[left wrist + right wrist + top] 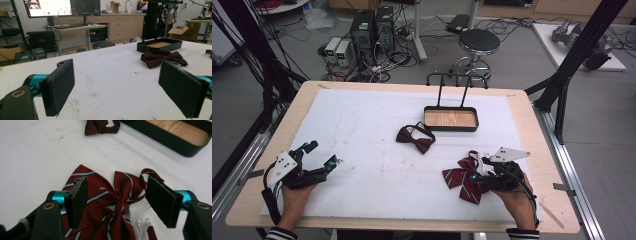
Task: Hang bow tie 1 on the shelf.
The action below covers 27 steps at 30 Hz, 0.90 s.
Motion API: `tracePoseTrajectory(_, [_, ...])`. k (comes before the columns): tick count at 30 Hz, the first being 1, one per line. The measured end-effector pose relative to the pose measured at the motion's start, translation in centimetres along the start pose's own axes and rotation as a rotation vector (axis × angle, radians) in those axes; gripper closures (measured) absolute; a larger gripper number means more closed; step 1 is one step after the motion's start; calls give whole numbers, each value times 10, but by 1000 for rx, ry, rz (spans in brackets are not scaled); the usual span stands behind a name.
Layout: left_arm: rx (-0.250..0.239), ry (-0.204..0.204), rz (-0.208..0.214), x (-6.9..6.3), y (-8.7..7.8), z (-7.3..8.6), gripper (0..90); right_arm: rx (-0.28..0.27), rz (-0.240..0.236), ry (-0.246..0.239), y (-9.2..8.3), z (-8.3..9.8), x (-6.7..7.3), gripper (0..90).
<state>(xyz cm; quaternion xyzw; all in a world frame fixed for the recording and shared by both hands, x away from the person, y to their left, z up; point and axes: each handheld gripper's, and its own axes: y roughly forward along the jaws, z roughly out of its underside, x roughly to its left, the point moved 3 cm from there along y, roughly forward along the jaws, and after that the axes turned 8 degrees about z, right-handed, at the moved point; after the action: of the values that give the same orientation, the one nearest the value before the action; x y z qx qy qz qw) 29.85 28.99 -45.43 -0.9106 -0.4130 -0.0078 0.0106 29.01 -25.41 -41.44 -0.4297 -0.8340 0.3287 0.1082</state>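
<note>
A red bow tie with white stripes (460, 181) (100, 195) lies on the white mat near the front right. My right gripper (479, 169) (117, 182) is lowered over it, one black pad on each side of the knot with a gap at both, so it is open. A plain dark maroon bow tie (414, 137) (162, 58) (100, 126) lies at the middle of the mat. My left gripper (323, 152) (116, 67) rests at the front left, open, with nothing between its pads.
A black tray with a wooden floor (451, 128) (160, 47) (162, 137) stands behind the maroon tie, with a tall black handle frame (452, 85) rising from it. The white mat (377, 150) covers most of the wooden table. A stool (478, 42) stands beyond the far edge.
</note>
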Motion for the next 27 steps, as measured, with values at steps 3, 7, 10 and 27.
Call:
tracePoseTrajectory(3, [1,0,0,0,0,0,141,32,-2,-10,3,0,1,361])
tracePoseTrajectory(7, [0,0,0,0,0,0,141,65,5,-26,7,1,2,395])
tracePoseTrajectory(10, [1,1,0,0,0,0,141,96,-2,-26,10,2,3,414])
tracePoseTrajectory(27, [1,-2,2,0,0,0,141,228,-2,-37,19,6,3,475])
